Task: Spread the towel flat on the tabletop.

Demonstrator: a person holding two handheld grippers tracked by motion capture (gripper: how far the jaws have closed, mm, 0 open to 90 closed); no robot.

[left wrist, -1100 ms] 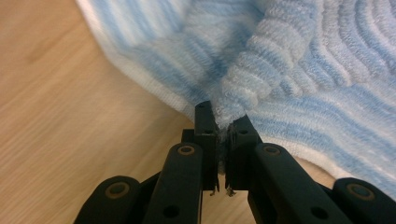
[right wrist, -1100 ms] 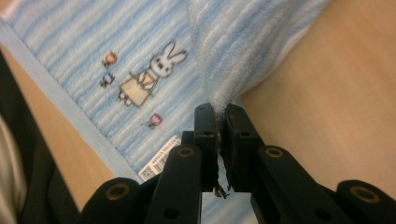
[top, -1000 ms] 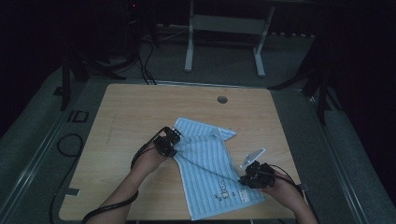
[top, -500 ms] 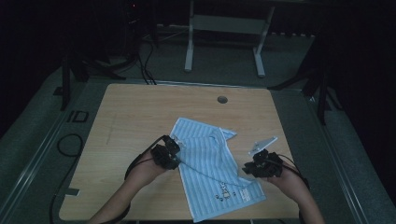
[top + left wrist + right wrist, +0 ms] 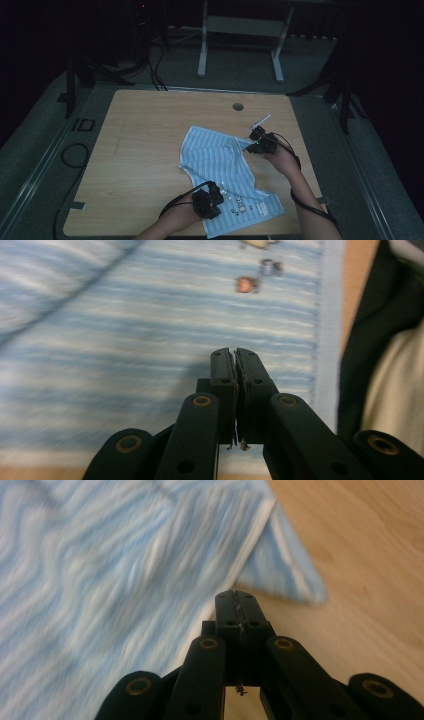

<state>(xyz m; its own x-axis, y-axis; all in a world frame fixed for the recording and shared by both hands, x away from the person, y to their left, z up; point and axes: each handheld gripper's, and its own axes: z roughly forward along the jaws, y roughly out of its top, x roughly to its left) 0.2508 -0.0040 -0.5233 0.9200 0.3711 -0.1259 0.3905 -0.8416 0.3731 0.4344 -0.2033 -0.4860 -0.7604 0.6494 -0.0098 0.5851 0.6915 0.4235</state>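
Floor marking left of table reads "ID"; nothing else legible

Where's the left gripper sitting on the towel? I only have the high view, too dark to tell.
Observer: The left gripper is over the striped towel, near its plain hem; small printed figures lie just ahead of the tips.
Operator: Jaws open or shut?
Observer: Shut, the two pads pressed together. I can't tell whether any cloth is pinched between them.
Operator: And the right one?
Observer: The right gripper is shut too, its tips at the towel's pale edge, beside a folded corner lying on the bare wooden table.
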